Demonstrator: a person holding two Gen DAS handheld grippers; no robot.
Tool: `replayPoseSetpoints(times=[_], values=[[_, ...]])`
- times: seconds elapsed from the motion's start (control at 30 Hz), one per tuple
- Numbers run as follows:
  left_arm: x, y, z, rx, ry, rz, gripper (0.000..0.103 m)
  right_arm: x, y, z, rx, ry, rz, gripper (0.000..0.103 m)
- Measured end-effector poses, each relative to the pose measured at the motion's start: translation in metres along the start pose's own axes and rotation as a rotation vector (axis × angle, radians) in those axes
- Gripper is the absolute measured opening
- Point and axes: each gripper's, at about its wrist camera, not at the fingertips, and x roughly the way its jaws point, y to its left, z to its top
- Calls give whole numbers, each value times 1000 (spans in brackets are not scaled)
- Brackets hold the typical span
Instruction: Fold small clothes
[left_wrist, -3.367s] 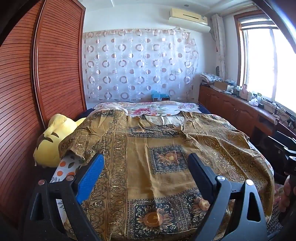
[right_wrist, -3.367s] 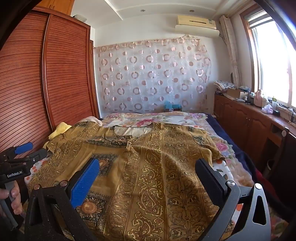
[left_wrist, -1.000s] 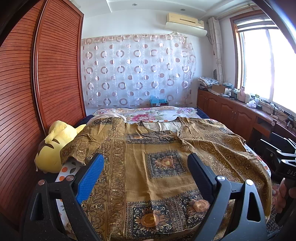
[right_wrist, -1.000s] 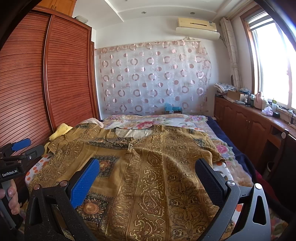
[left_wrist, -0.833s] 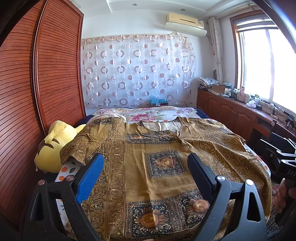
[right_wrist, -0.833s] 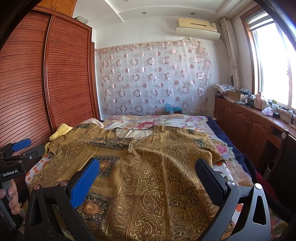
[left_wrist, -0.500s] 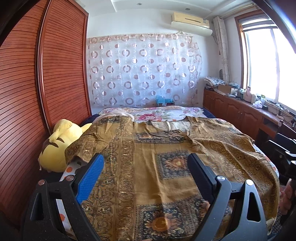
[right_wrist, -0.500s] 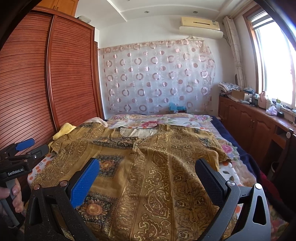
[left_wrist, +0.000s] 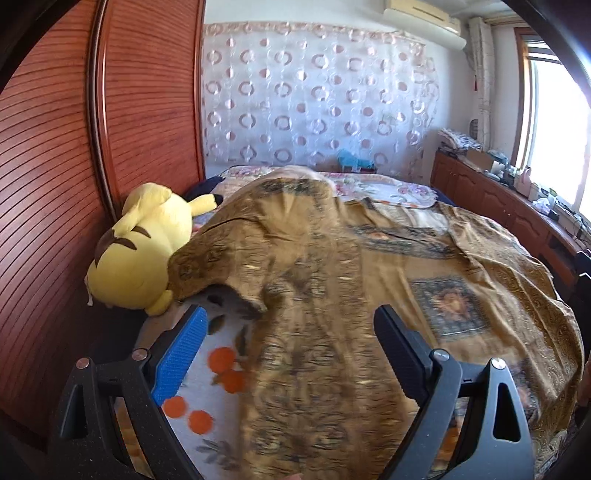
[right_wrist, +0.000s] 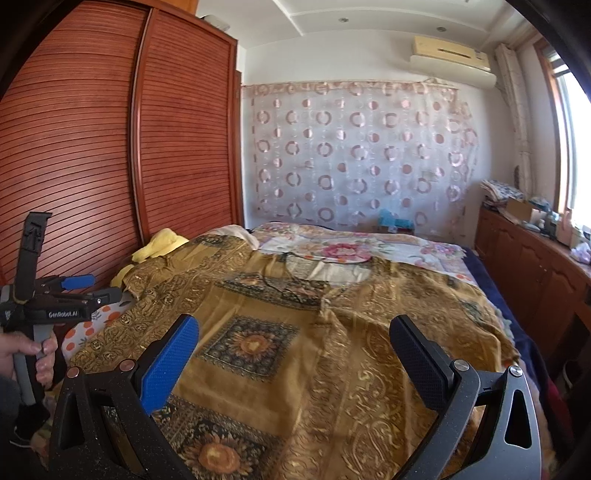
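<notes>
A golden-brown patterned garment (left_wrist: 369, 280) lies spread flat over the bed, neckline at the far end; it also shows in the right wrist view (right_wrist: 295, 350). My left gripper (left_wrist: 290, 332) is open and empty, above the garment's left side near its left sleeve (left_wrist: 207, 258). My right gripper (right_wrist: 293, 343) is open and empty above the garment's near middle. The left gripper also shows in the right wrist view (right_wrist: 70, 290), held in a hand at the bed's left edge.
A yellow plush toy (left_wrist: 140, 251) lies at the bed's left edge against the wooden wardrobe (left_wrist: 55, 166). A sheet with orange dots (left_wrist: 207, 384) shows beside the garment. A wooden cabinet (right_wrist: 532, 266) runs along the right wall. A floral bedspread (right_wrist: 351, 247) covers the far end.
Both grippers have swung left and closer to the bed. The left now looks at the left sleeve and plush toy. The garment has not moved.
</notes>
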Motion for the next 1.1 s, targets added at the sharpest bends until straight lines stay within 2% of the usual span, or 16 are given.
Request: replayPoseSetpoints(times=[0.27,0.37,0.53,0.6,0.77,0.93,0.97,1.03,1.1], values=[[24,55,16,-53,56,-5,92,36,-13,-4,-41,67,83,103],[37,73,20,-71,83,11,87,47,-14,-3,-48,101,106,103],[56,92,25,-116,115,-1,77,69,-21,-6,-80,175,141,103],[63,97,28,-131,132,-2,77,72,-22,-4,-86,189,148,103],[100,103,24,-178,253,-36,77,68,-22,-2,-106,194,149,103],[114,107,16,-225,294,-68,77,72,-11,1,-99,192,150,103],[114,106,15,-224,293,-71,74,74,-10,1,-96,193,151,103],[113,105,15,-224,299,-78,52,77,-8,1,-89,195,153,103],[111,103,14,-215,294,-86,40,79,-6,1,-88,194,152,103]])
